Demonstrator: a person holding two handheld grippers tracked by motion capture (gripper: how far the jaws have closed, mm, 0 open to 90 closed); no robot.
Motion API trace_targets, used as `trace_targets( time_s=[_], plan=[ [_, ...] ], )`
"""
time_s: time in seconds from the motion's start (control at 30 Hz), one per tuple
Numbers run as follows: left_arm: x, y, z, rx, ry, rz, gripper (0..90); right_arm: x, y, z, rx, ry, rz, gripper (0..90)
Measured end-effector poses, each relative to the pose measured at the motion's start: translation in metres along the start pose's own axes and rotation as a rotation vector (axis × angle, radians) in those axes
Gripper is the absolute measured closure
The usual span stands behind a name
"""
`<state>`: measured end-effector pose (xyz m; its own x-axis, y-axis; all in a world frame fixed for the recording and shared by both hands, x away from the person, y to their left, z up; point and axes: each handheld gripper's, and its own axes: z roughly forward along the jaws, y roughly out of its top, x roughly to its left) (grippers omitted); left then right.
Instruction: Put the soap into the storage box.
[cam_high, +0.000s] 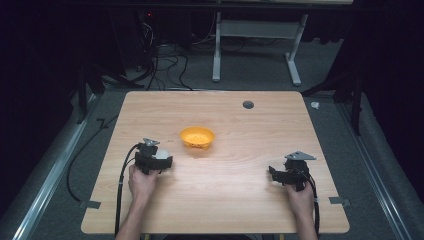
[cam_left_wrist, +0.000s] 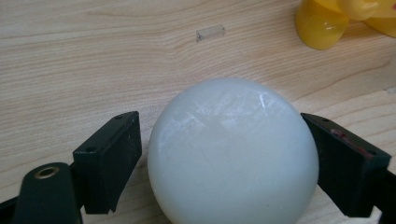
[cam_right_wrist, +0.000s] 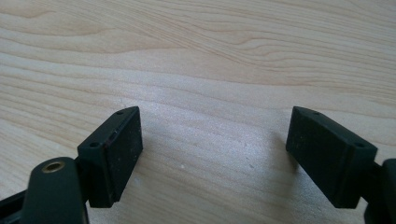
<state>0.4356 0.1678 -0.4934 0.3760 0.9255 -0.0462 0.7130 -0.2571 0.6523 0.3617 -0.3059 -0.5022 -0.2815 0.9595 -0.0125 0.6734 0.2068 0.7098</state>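
From where I'm running this, going L to R w/ the yellow bowl (cam_high: 197, 137) as my ref: the left gripper (cam_high: 161, 161) sits just below-left of the bowl on the wooden table (cam_high: 230, 200), held in the person's left hand (cam_high: 142, 182), cable trailing back toward the near edge. Its jaws are spread around the white ball (cam_high: 162, 153), which rests on the tabletop close to the bowl's near-left side, not in it. In the left gripper view the ball (cam_left_wrist: 232, 151) sits between the two black jaws w/ the bowl's foot (cam_left_wrist: 322, 28) up at the top right, beyond the ball; the right-hand jaw meets the ball's side, while a thin gap shows betw the left-hand jaw and the ball, so I read it as bracketed, not pinched on both sides. A small bit of clear tape (cam_left_wrist: 210, 33) lies flat on the wood past the ball, left of the bowl in that view. The bowl itself stands upright near table centre, a little toward the far side. Further R, well apart from the bowl and nearer me than it, the right gripper (cam_high: 274, 173) is held low over the table by the right hand (cam_high: 299, 192), grey plate on top, jaws pointing left toward the table's middle. In the right gripper view its jaws stand wide apart w/ bare wood grain (cam_right_wrist: 210, 93) betw them, nothing held.
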Motion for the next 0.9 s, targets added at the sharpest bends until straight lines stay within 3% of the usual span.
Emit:
trace_targets(
  time_s=[0.3, 0.4, 0.9],
  plan=[
    [-0.0009, -0.0007, 0.0037, 0.007, -0.002, 0.004, 18.8, 0.0, 0.0, 0.0, 0.0, 0.0, 0.0, 19.5],
    [-0.0017, -0.0006, 0.0031, -0.001, -0.005, 0.011, 24.2, 0.0, 0.0, 0.0, 0.0, 0.0, 0.0, 19.5],
    [-0.003, -0.0009, 0.0012, -0.003, -0.003, 0.032, 24.6, 0.0, 0.0, -0.0001, 0.0, 0.0, 0.0, 19.5]
  ],
)
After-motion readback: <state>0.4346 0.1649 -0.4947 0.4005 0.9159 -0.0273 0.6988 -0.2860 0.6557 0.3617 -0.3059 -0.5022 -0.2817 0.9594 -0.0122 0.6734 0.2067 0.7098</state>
